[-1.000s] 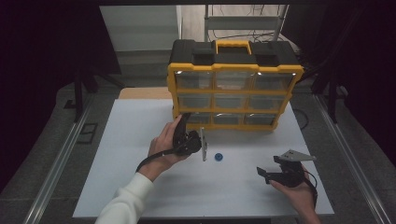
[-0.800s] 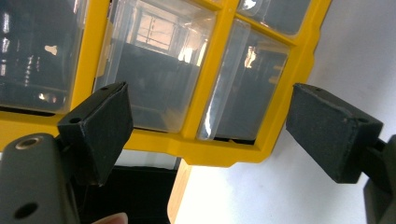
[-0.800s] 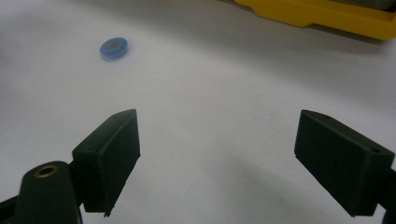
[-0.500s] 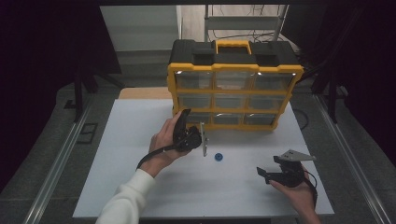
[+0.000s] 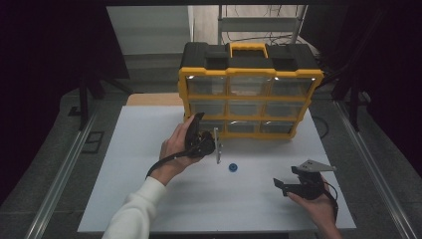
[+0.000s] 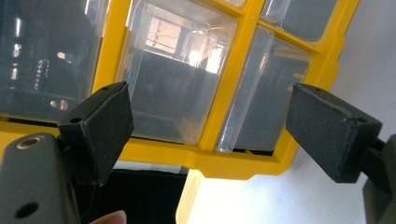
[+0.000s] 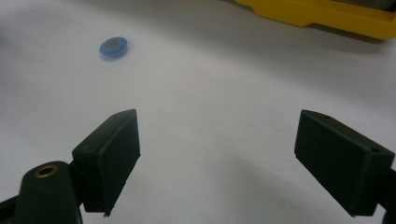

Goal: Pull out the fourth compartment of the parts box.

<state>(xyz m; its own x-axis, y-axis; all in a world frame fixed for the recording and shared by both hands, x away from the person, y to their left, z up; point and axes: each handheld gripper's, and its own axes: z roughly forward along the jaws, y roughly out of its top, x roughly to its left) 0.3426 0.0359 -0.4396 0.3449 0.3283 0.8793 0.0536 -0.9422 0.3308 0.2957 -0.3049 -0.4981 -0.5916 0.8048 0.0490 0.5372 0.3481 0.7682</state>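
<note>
A yellow and black drawer cabinet (image 5: 249, 82) with clear plastic drawers stands at the back of the white table (image 5: 149, 149). A hand holds my left gripper (image 5: 203, 139) tilted, close in front of the cabinet's bottom left drawer. My left gripper (image 6: 210, 116) is open, and between its jaws I see clear drawers (image 6: 177, 79) in the yellow frame (image 6: 224, 161). A small blue disc (image 5: 232, 167) lies on the table before the cabinet. My right gripper (image 5: 287, 186) is held low at the front right, open and empty (image 7: 217, 154), with the blue disc (image 7: 113, 47) ahead to its left.
The cabinet's yellow base (image 7: 327, 16) lies beyond the right gripper. Metal rails (image 5: 64, 164) run along both sides of the table, and dark surroundings close in around it. A white sleeve (image 5: 134, 214) reaches in from the front left.
The left gripper has edged a little closer to the cabinet's lower drawers. The right gripper and the blue disc have stayed put.
</note>
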